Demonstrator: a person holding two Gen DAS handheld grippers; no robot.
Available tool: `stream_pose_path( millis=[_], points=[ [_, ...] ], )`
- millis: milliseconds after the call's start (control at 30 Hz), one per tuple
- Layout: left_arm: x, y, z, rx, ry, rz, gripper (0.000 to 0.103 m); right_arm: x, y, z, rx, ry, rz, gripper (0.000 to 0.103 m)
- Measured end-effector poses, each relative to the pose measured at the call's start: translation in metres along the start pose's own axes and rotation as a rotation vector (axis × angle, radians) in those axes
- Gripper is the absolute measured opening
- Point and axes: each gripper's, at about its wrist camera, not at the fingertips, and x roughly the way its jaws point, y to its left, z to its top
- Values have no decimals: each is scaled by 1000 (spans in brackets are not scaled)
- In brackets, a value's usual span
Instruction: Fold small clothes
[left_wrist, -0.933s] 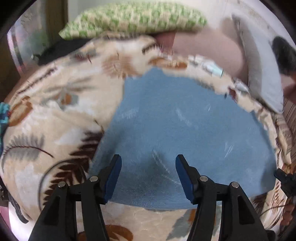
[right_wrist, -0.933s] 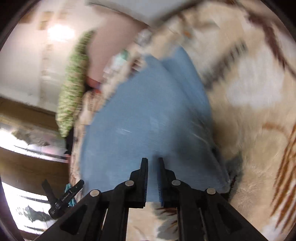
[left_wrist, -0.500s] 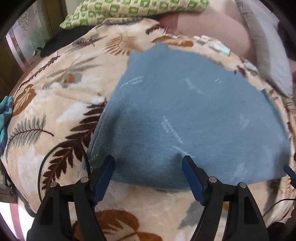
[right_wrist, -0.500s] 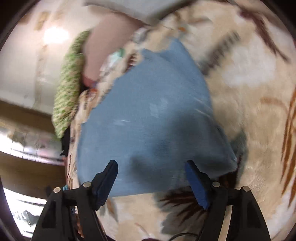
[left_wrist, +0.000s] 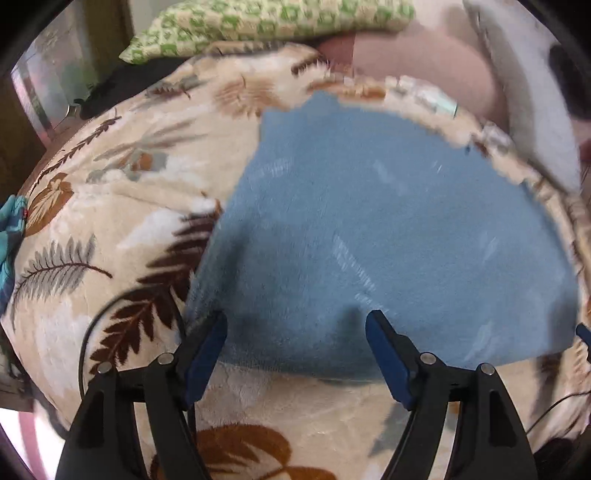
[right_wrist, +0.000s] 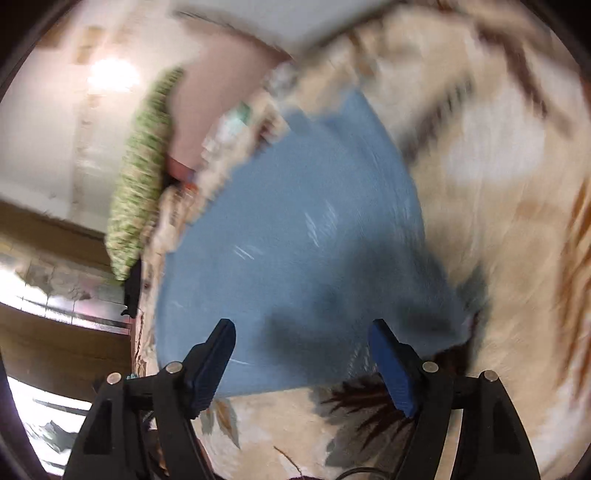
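Blue cloth (left_wrist: 369, 236) lying flat on leaf-print blanket (left_wrist: 110, 206); right gripper (right_wrist: 301, 354), pinched shut a moment ago, now standing wide, empty; left gripper (left_wrist: 295, 347) gaping too, having widened; left view alone showing green pillow (left_wrist: 258, 18) sharply, right view blurring

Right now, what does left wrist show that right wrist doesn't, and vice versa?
Left wrist only: a teal cloth at the left edge and a grey pillow at the far right.
Right wrist only: a lit wall and a wooden frame.
Both: the blue cloth lying on the leaf-print blanket, the green patterned pillow, and an open tool.
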Motion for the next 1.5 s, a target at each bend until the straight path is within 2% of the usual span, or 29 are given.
stream_pose_path(
  millis=[67,200,267,433,533,733,967,1067,1133,1200,1267,1367,1433,1500],
  points=[
    [-21,8,1,-24,-67,-5,78,-30,2,-1,-24,-67,4,78],
    [-47,32,-2,-107,-124,-36,78,-59,-17,-16,13,-87,26,78],
    [-51,42,-7,-148,-136,-31,78,-61,-29,-23,45,-73,23,78],
    [-49,48,-13,-187,-106,-31,78,-49,-56,-35,126,-41,35,78],
    [-51,39,-8,-162,-117,-37,78,-43,-55,-27,119,-50,36,78],
    [-52,-5,7,-80,-126,-66,78,-24,-59,5,112,-45,12,78],
    [-29,-61,22,9,-126,-87,78,5,-66,42,87,-5,5,78],
    [-8,-82,25,37,-95,-99,78,18,-62,50,36,35,-2,78],
    [10,-98,24,89,-66,-43,78,28,-63,51,34,56,-2,78],
    [41,-111,20,169,24,42,79,32,-61,52,23,72,12,79],
    [43,-115,18,198,-25,71,80,35,-55,52,16,102,52,78],
    [28,-109,22,166,-41,23,80,38,-50,50,-18,114,52,78],
    [16,-102,24,156,-93,18,80,41,-58,51,10,113,44,77],
    [17,-96,23,175,-95,36,80,42,-62,51,50,102,68,77]
  ],
)
